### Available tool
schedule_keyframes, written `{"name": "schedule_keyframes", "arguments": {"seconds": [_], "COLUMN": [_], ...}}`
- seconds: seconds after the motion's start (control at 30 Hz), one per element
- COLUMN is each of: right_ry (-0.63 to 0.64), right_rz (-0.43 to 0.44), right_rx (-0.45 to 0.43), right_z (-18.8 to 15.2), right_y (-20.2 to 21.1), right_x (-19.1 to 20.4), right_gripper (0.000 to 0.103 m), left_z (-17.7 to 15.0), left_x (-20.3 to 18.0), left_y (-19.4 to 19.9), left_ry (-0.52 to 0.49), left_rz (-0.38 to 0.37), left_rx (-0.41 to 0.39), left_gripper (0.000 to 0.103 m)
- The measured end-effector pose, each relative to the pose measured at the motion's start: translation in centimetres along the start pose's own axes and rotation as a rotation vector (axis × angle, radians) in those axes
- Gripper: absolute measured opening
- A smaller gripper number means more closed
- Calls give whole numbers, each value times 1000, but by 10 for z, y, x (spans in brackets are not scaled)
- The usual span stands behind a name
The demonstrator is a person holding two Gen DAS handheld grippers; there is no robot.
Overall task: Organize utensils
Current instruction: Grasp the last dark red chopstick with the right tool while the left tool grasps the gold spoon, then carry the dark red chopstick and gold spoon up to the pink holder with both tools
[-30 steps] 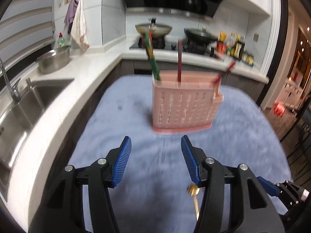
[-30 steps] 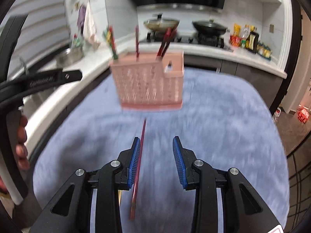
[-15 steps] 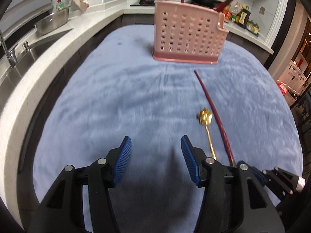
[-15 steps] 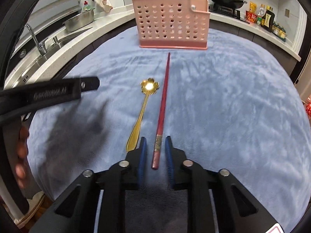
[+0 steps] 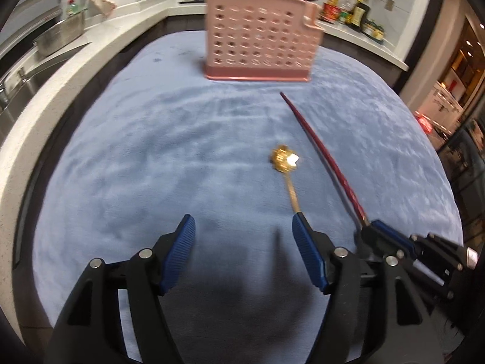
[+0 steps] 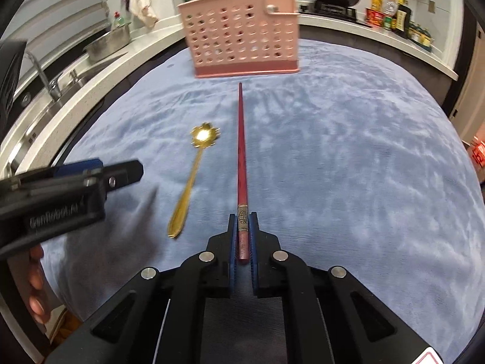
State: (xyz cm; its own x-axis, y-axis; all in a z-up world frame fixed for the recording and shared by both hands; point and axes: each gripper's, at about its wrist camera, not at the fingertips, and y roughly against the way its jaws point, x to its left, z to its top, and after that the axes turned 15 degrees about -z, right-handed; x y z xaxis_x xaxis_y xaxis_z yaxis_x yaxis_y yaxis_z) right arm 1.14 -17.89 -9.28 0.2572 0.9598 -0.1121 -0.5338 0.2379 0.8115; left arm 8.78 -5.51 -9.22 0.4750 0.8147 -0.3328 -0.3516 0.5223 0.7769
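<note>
1. My right gripper is clamped on the thick end of a dark red chopstick lying on the blue cloth, its tip pointing at the pink utensil holder.
2. My left gripper is opening wider, with nothing between its pads.
3. A gold spoon lies just left of the chopstick, its handle end beside my left gripper's right finger.

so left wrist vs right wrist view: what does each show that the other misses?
Left wrist only: the left gripper from behind, jaws opening on nothing, spoon handle tip hidden behind its finger.
Right wrist only: the right gripper shut on the red chopstick, the whole gold spoon, a person's fingers.
Both: pink utensil holder, blue cloth, spoon, chopstick.
</note>
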Motion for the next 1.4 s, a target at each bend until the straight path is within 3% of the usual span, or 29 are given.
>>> {"name": "schedule_keyframes", "arguments": {"seconds": [0.27,0.47,0.7,0.77,1.03,1.4], "right_ry": [-71,-69,-65,-64,-87,-148], "right_rz": [-31,-27,-22,-22,-14,-13], "right_rx": [17,24,34,33,-12,-155], "right_z": [-1,-5,-7,-6,1,41], "right_y": [-1,-2,-6,-5,14,62], "right_x": [-31,-29,-26,-27,-33,-51], "right_gripper": [7,7,7,7,7,7], "left_z": [-7,-11,-13,-13,-1,27], "left_x": [-16,-9,2,6,10,10], "left_y": [-22,-29,-26,-23,5,47], "left_ry": [5,42,32,45,17,-26], "left_rz": [-105,-104,-96,-105,-59,-52], "left_rx": [57,64,55,57,-9,-99], "left_gripper": [62,44,14,11,6,2]}}
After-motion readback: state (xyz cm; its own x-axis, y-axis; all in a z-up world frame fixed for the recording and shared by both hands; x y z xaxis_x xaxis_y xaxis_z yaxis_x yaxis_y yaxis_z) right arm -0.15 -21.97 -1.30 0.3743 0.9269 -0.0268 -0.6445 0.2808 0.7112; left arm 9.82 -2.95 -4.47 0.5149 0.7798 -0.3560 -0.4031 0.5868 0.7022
